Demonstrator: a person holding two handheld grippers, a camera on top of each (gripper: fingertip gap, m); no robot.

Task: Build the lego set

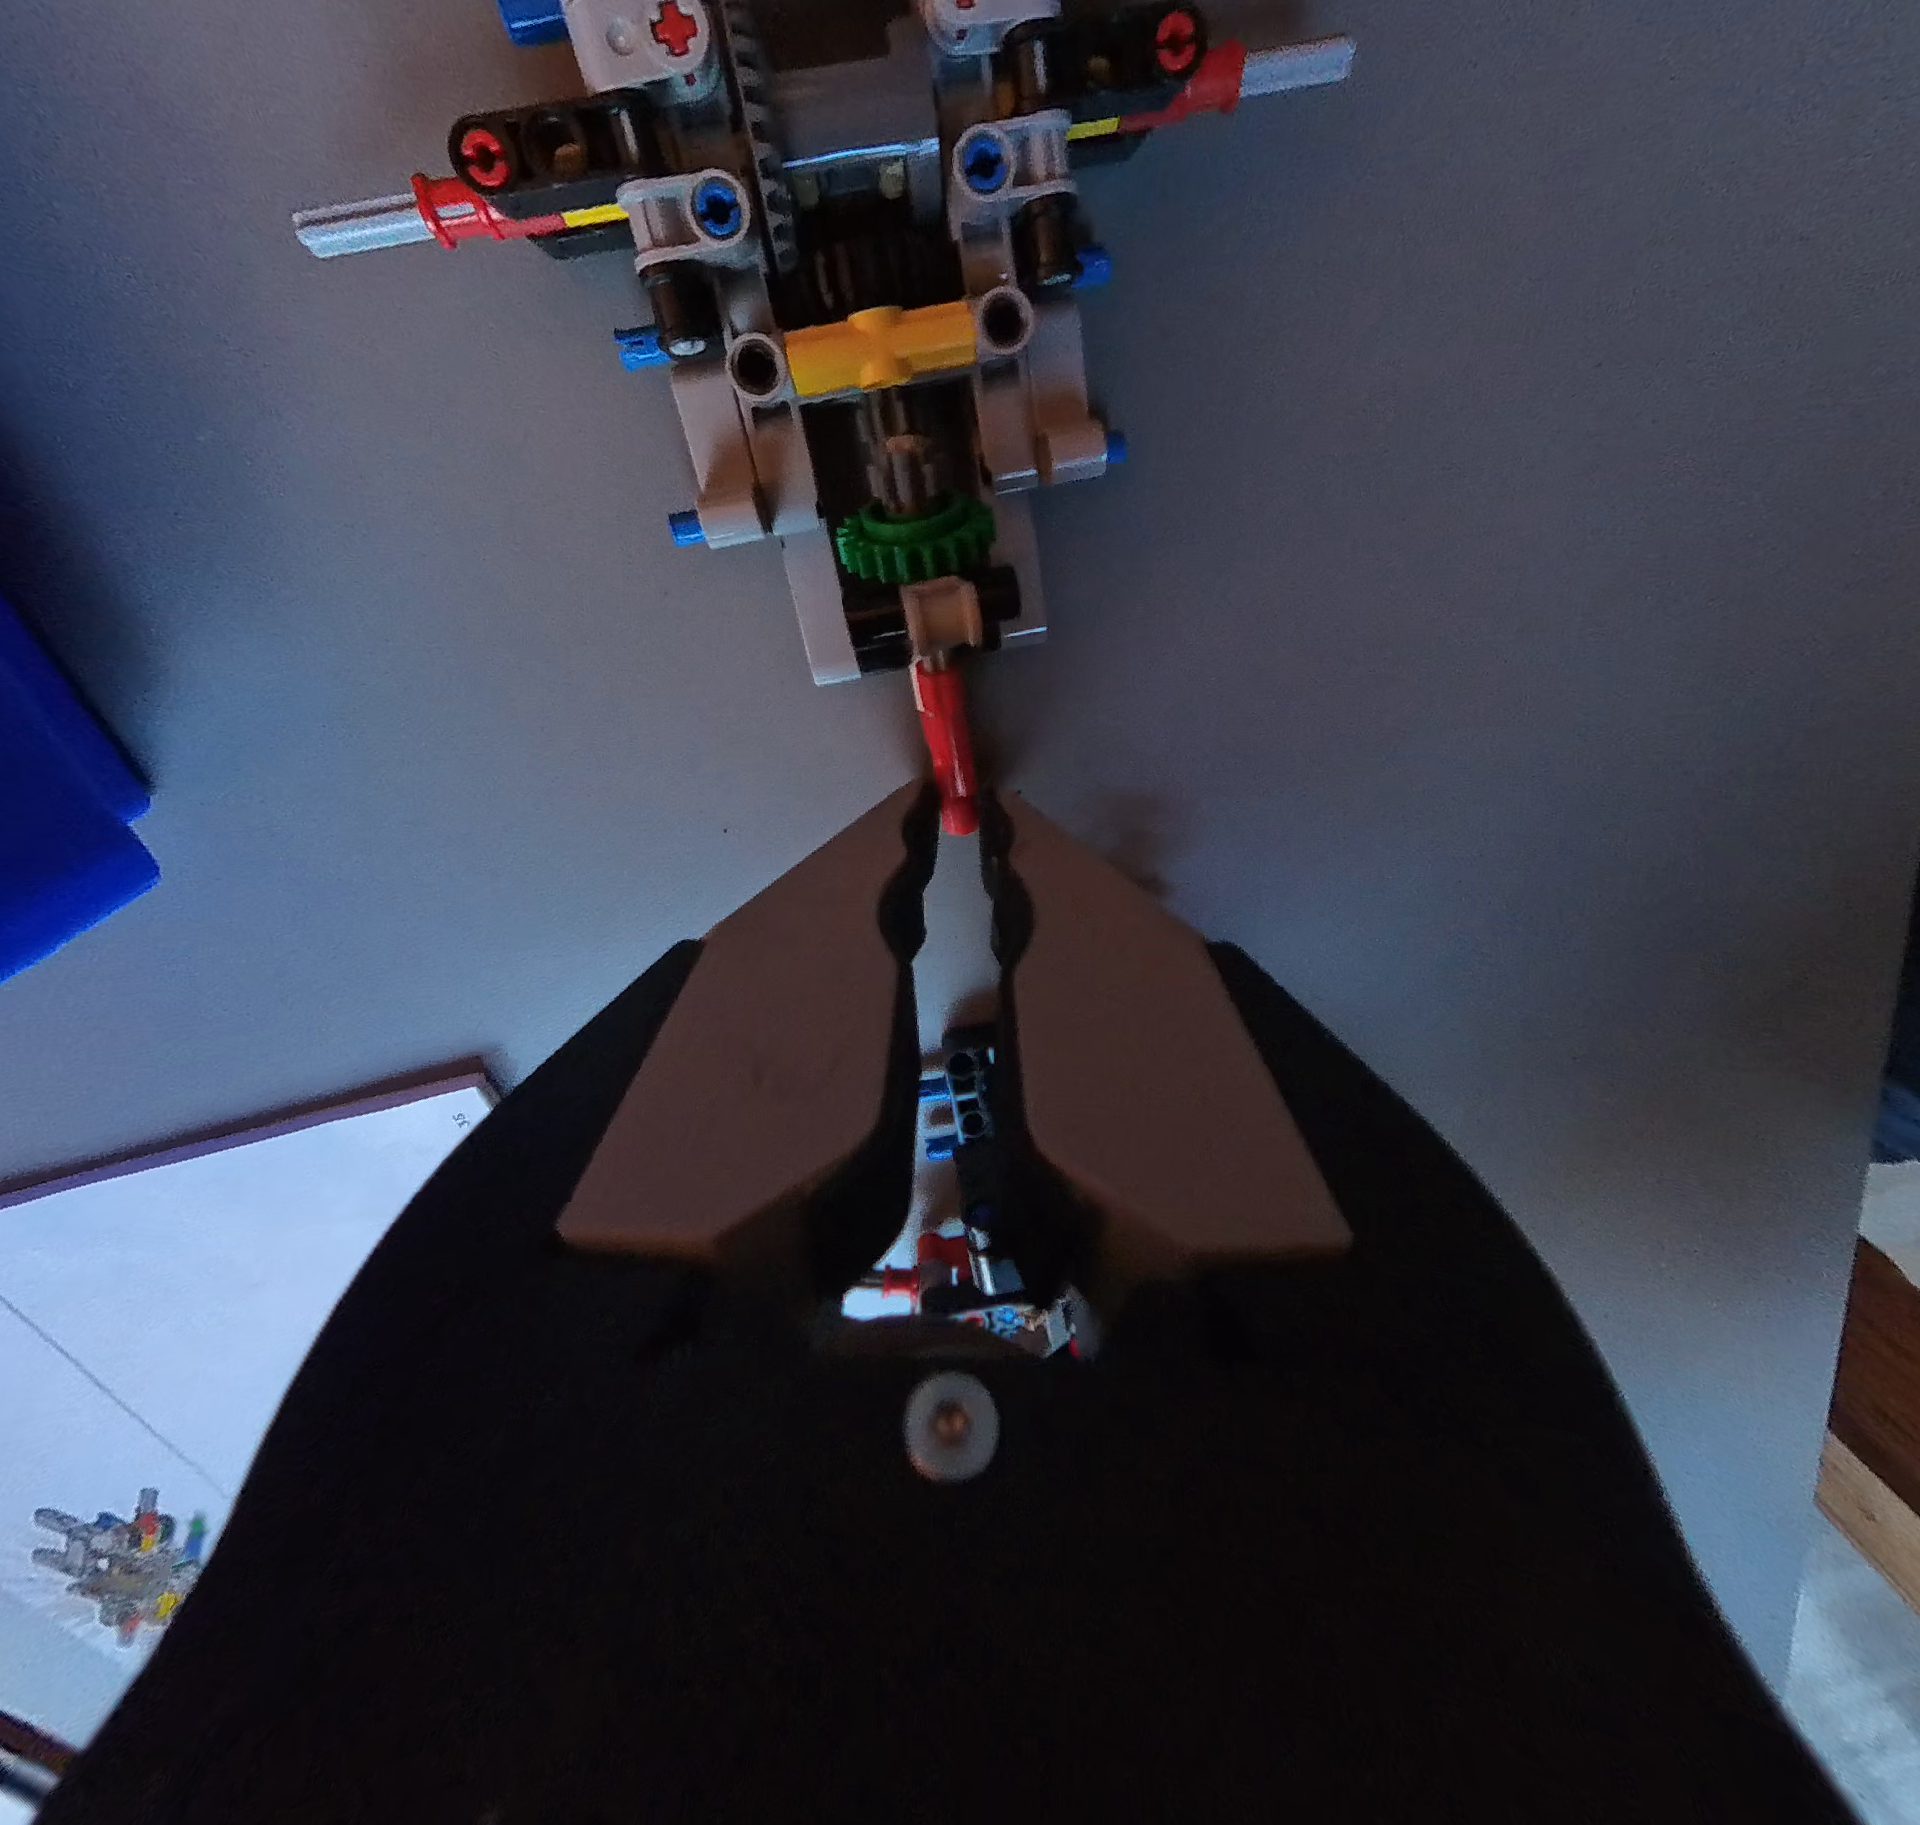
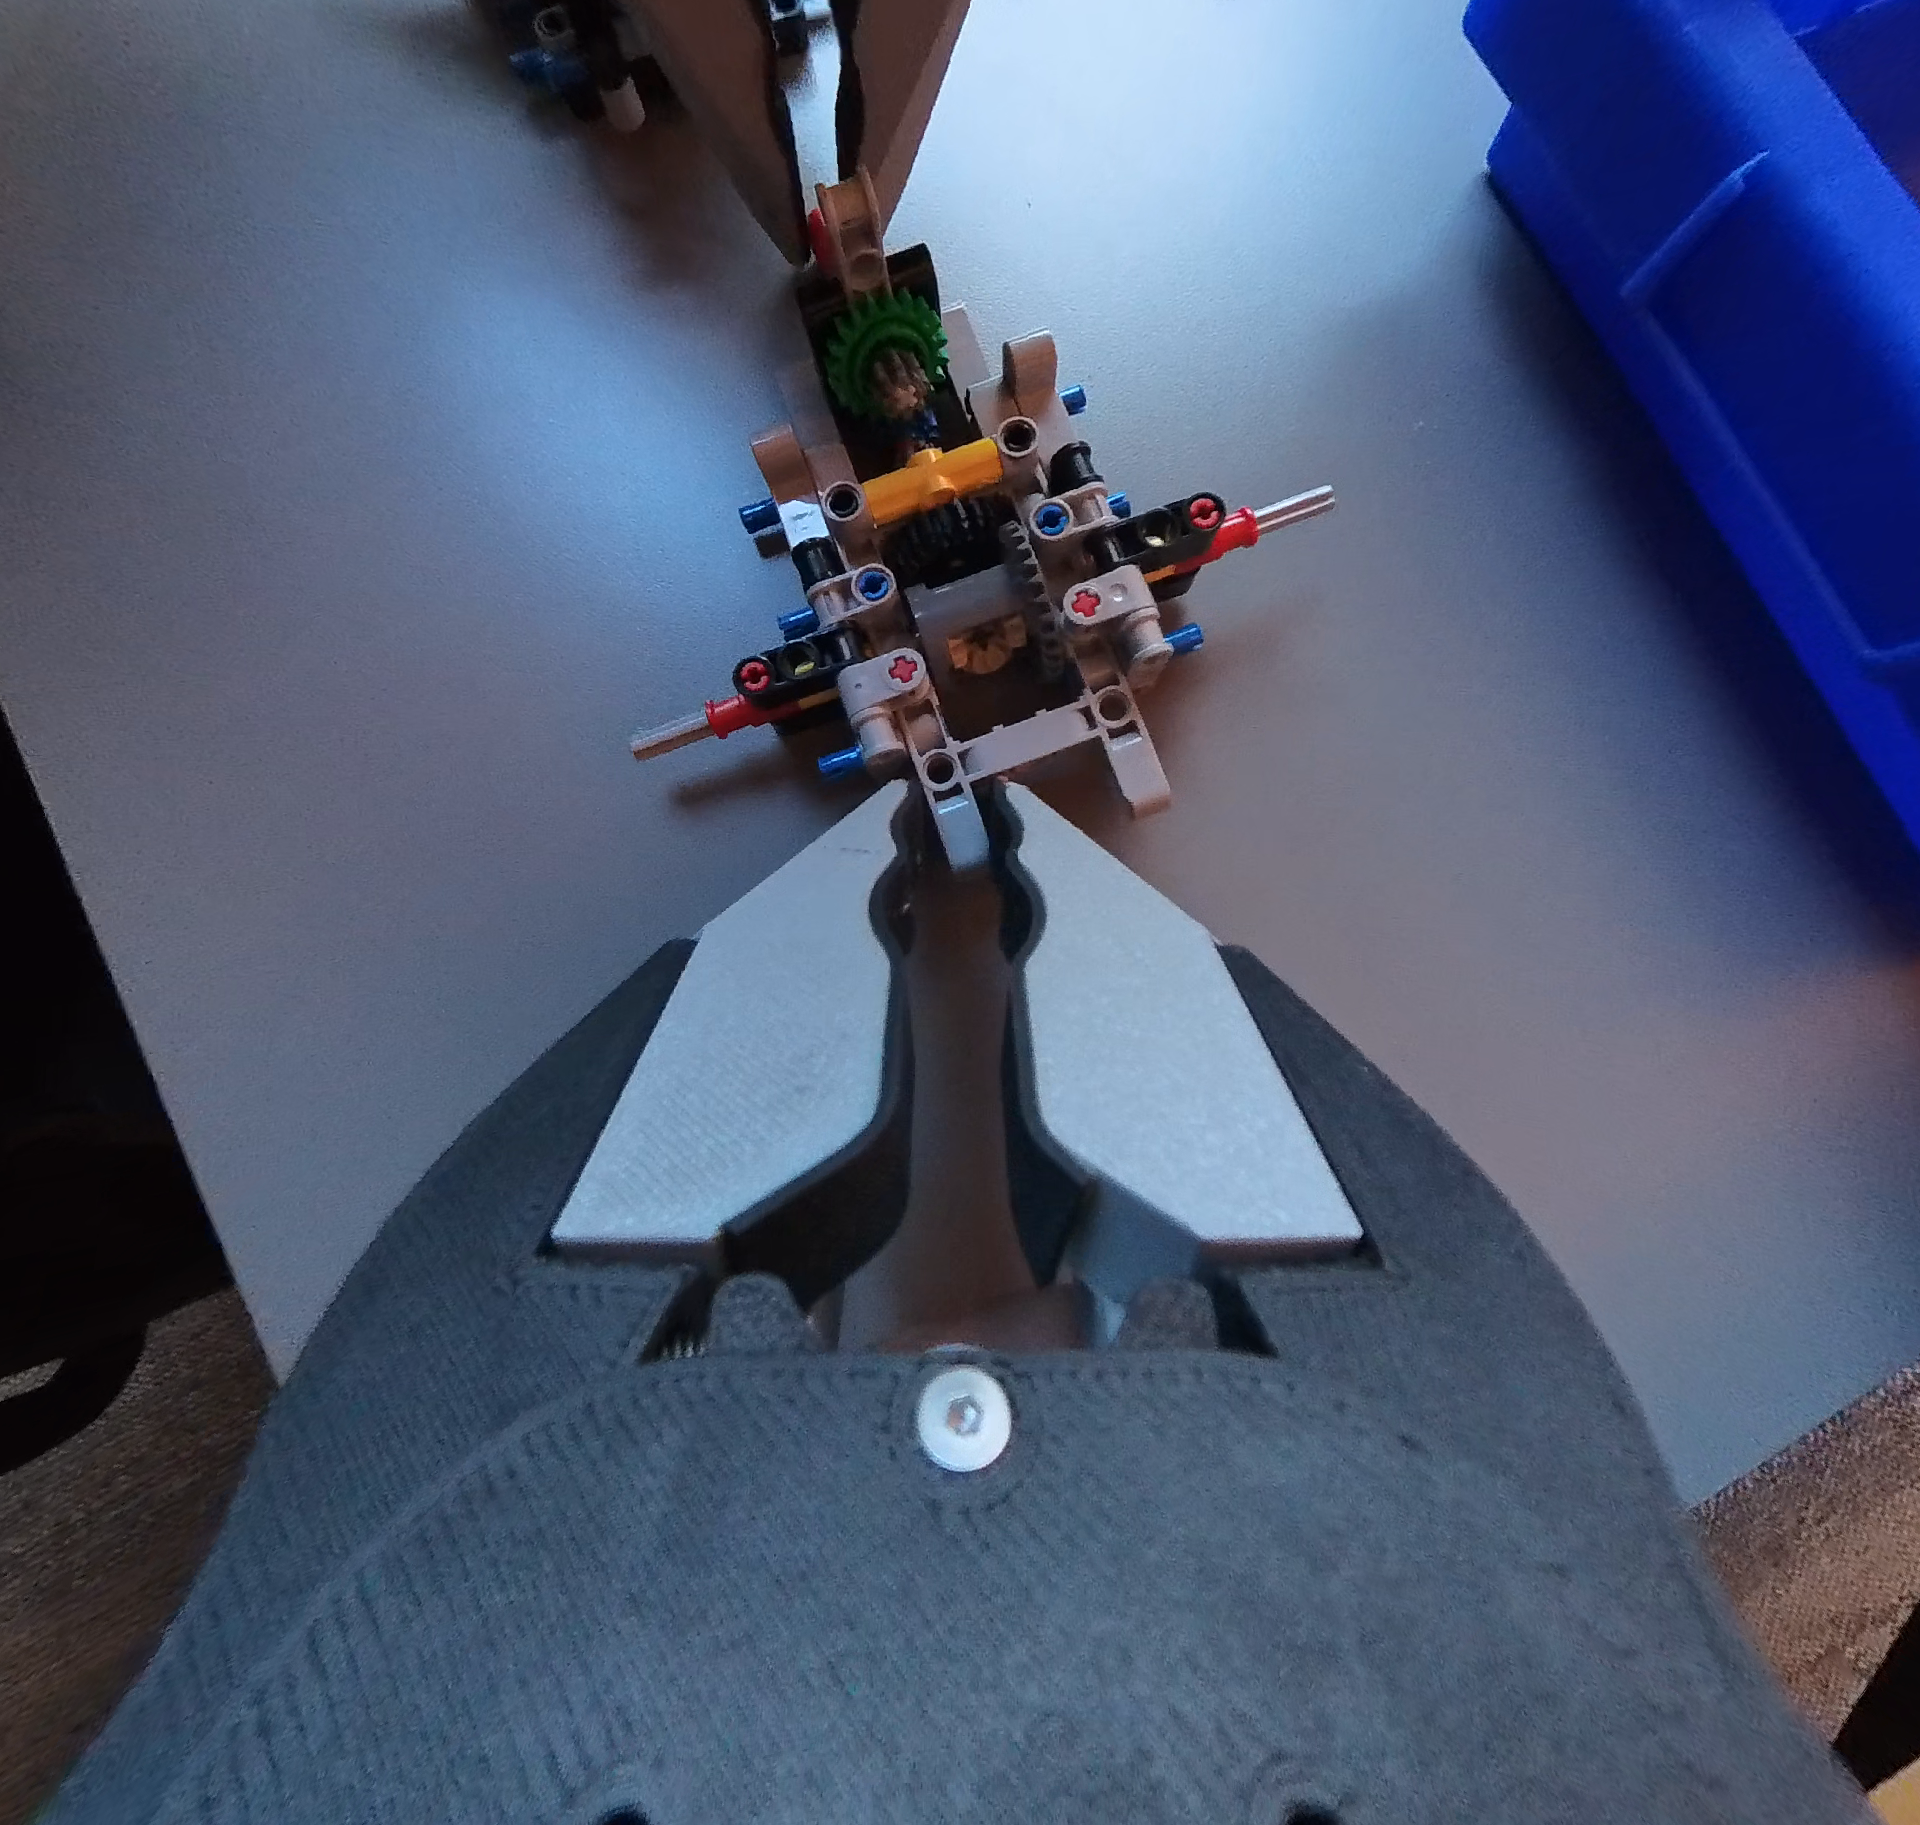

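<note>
On the grey table (image 2: pixel 364 425), between our two grippers, lies a brick-built gear assembly (image 2: pixel 956 570) of grey beams, black links, blue pins and axles sticking out to both sides. We have it pinned from opposite ends, which looks meant to steady it on the table. Our left gripper (image 1: pixel 958 809) has its jaws drawn narrow around the tip of a red axle (image 1: pixel 948 736) that juts from the end near the green gear (image 1: pixel 914 539); the pads sit right against it on both sides, so we judge it gripped. Our right gripper (image 2: pixel 961 830) is likewise nearly closed, clamping a grey beam end (image 2: pixel 961 825) at the frame's opposite end, with the pads close on both flanks of it.

A blue bin (image 2: pixel 1714 269) stands well off to one side, and an open instruction booklet (image 1: pixel 208 1308) lies beside the left gripper.

Much is out of reach for us. The wide black gripper bodies cover the lower half of both views. Through the gap behind the left fingers we glimpse other loose pieces (image 1: pixel 966 1100), too cramped to sort out. In the right wrist view a second cluster of parts (image 2: pixel 582 30) is cut off by the top edge. The underside of the assembly stays hidden, so we cannot tell whether it rests flat or is lifted slightly.
</note>
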